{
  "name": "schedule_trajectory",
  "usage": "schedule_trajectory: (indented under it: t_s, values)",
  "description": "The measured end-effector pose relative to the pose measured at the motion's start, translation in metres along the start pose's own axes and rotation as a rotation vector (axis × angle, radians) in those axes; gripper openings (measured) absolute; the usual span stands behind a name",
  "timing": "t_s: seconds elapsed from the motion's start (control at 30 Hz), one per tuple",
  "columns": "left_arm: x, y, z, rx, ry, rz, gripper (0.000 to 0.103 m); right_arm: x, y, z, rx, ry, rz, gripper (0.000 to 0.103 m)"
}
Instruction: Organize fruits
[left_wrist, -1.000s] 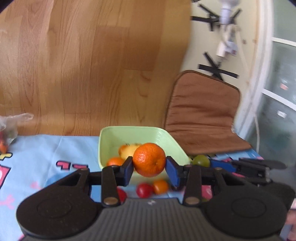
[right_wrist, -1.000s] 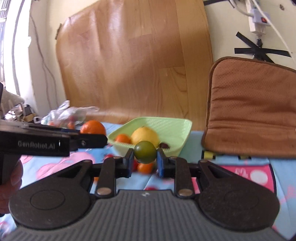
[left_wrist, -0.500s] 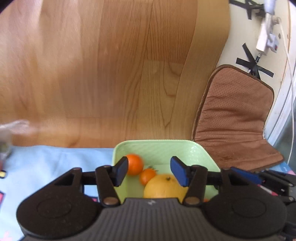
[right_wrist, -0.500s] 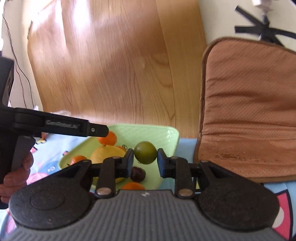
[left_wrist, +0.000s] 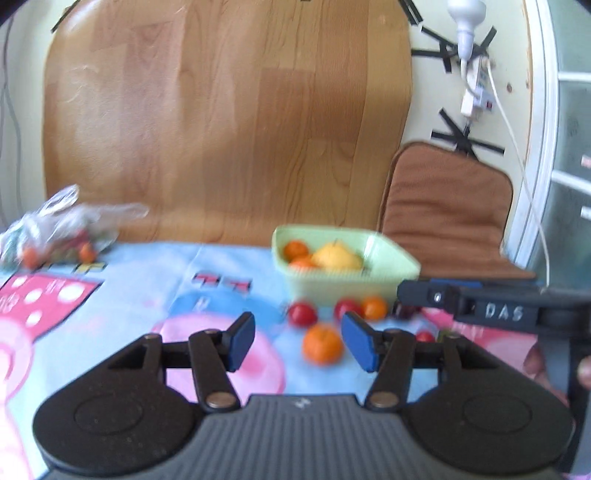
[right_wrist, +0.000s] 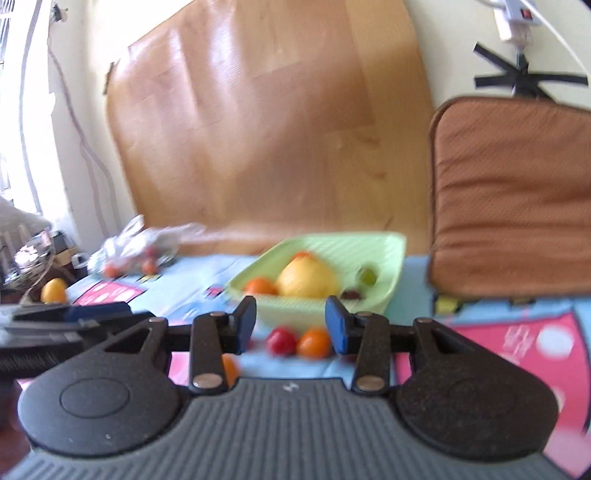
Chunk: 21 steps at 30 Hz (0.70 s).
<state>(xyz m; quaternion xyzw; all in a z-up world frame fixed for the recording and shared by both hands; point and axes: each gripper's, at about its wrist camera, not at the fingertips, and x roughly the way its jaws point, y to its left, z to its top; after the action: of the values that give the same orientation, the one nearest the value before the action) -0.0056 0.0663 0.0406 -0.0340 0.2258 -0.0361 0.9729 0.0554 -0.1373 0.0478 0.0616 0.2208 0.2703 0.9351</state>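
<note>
Left gripper (left_wrist: 297, 341) now empty, jaws spread; its orange mandarin (left_wrist: 295, 249) sits in pale green square plastic bowl (left_wrist: 391, 254). Right gripper (right_wrist: 290, 325) likewise released; small green fruit (right_wrist: 367, 275) now inside bowl. Loose orange tangerine (left_wrist: 322, 344), cherry tomatoes (left_wrist: 303, 314) remain before bowl: next targets.

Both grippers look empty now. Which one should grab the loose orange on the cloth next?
Left. The left gripper is open, with the orange showing between its fingers. The right gripper frames the small tomatoes instead.
</note>
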Motion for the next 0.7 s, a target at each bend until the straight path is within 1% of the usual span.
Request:
schedule_trajectory:
  t_s: [0.13, 0.17, 0.2, 0.27, 0.3, 0.33, 0.5, 0.57, 0.7]
  values:
    - [-0.006, 0.018, -0.024, -0.036, 0.014, 0.082, 0.053, 0.004, 0.013, -0.020, 0.037, 0.040, 0.032, 0.045]
    - [-0.004, 0.024, -0.031, -0.063, 0.028, 0.101, 0.052, 0.005, 0.014, -0.024, 0.053, 0.049, 0.034, 0.045]
    - [-0.003, 0.030, -0.031, -0.100, 0.041, 0.102, 0.049, 0.006, 0.016, -0.028, 0.069, 0.054, 0.037, 0.045]
    - [-0.009, 0.036, -0.032, -0.142, -0.005, 0.105, 0.053, 0.008, 0.016, -0.035, 0.094, 0.063, 0.039, 0.045]
    - [-0.009, 0.036, -0.032, -0.144, -0.008, 0.101, 0.053, 0.008, 0.016, -0.036, 0.099, 0.069, 0.030, 0.045]
    - [-0.009, 0.036, -0.033, -0.138, -0.008, 0.098, 0.053, 0.006, 0.015, -0.036, 0.107, 0.050, 0.030, 0.045]
    - [-0.007, 0.022, -0.034, -0.055, -0.007, 0.098, 0.053, 0.002, 0.009, -0.039, 0.153, 0.030, 0.010, 0.045]
    - [-0.008, 0.021, -0.034, -0.049, -0.014, 0.091, 0.053, -0.003, 0.010, -0.040, 0.154, 0.015, -0.010, 0.045]
    - [-0.009, 0.021, -0.034, -0.049, -0.016, 0.090, 0.053, -0.016, 0.014, -0.050, 0.160, 0.020, -0.033, 0.045]
